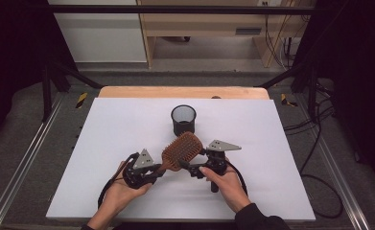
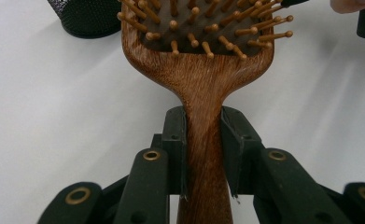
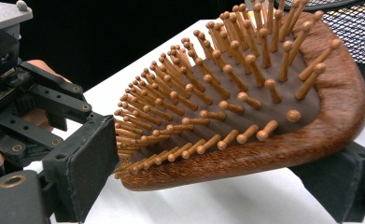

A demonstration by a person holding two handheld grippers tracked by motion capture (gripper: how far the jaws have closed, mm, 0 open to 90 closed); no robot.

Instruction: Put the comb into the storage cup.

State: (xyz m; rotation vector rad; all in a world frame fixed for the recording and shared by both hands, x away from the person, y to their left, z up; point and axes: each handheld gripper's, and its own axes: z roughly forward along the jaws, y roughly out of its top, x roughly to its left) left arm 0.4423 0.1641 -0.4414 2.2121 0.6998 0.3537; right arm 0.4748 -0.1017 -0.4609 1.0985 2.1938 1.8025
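Note:
A wooden paddle hairbrush (image 1: 181, 149) is held just above the white table, bristles up and tilted. My left gripper (image 1: 160, 168) is shut on its handle; in the left gripper view both pads press the sides of the brush's narrow neck (image 2: 203, 140). My right gripper (image 1: 186, 162) comes in from the right with its jaws spread around the brush head (image 3: 273, 140). One pad (image 3: 84, 163) stands at the bristle tips, and the other jaw sits behind the wooden back. I see no firm squeeze.
A black mesh cup (image 1: 183, 120) stands upright just beyond the brush, near the table's middle. The white table sheet (image 1: 103, 143) ends at a wooden edge at the far side. Metal rails run along both sides, with cables on the floor at right.

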